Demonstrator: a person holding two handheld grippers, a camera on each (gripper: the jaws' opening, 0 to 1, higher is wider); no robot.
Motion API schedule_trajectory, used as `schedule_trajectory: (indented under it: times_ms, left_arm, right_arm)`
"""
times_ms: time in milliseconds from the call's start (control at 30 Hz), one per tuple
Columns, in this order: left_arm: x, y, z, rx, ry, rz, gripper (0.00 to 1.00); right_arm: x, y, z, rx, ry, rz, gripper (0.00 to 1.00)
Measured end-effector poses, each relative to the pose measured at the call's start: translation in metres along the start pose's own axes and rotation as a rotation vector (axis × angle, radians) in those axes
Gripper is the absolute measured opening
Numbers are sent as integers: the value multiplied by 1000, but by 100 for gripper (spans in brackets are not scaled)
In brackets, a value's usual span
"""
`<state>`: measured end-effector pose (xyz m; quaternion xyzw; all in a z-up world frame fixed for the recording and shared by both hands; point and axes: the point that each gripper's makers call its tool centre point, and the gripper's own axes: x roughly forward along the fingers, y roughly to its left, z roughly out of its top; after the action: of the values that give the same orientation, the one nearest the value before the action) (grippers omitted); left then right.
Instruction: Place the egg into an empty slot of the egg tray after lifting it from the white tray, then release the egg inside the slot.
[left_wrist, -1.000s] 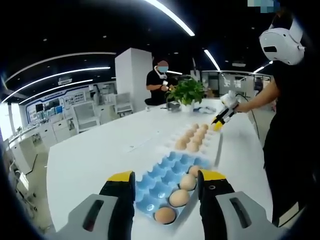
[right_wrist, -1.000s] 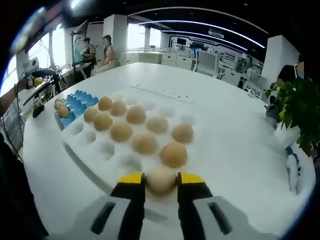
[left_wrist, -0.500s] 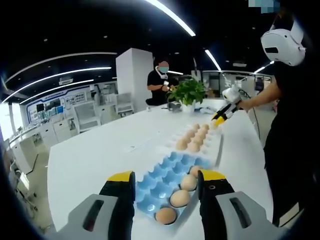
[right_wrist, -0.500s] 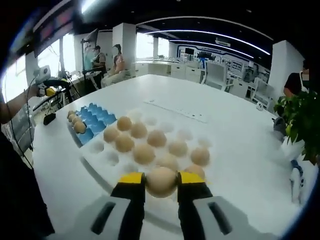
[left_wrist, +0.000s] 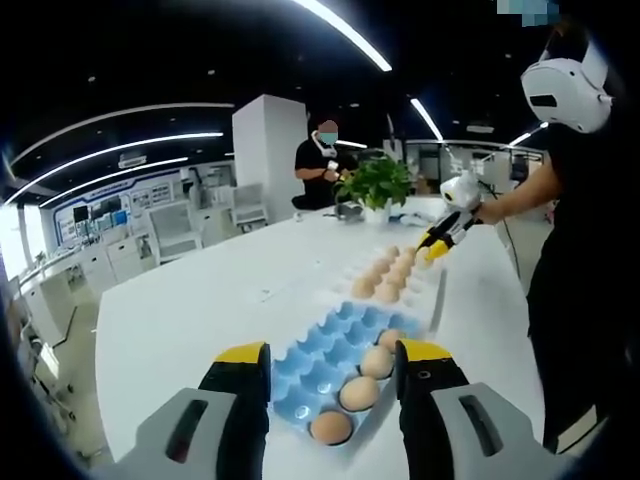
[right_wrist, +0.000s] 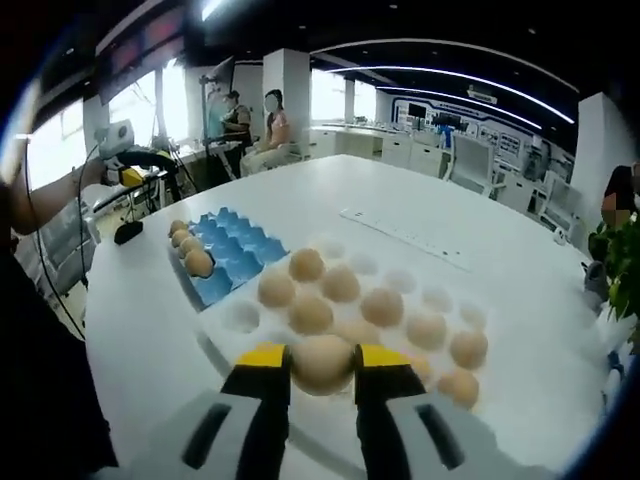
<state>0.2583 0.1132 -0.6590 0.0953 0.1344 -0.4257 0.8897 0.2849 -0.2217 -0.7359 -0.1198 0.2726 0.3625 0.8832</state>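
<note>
So the near end of the blue egg tray (left_wrist: 335, 375) sits between the left gripper (left_wrist: 332, 362) jaws at 6 o'clock in the left gripper view, and those jaws cut off its near corners. That gripper is spread wide with nothing in it. Four eggs sit along the tray's right side.

In the right gripper view, the right gripper (right_wrist: 322, 362) is clamped on the egg (right_wrist: 322, 362), held up over the near edge of the white tray (right_wrist: 240, 318). The egg's underside is hidden behind the jaws, and a couple of white-tray eggs right behind it are partly blocked. The blue egg tray is at 10 o'clock, touching the white tray's far end.

Compared with a second ago, the egg has come up off the white tray and the view has swung toward the blue one. The left gripper hasn't really budged over the table (left_wrist: 190, 310).
</note>
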Motion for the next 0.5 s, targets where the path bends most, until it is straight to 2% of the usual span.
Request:
schedule_trajectory:
  times_ms: [500]
  left_arm:
    - [0,3,-1,4,7,1,50]
  right_arm:
    - [51,70,34,-94,-38,182,24]
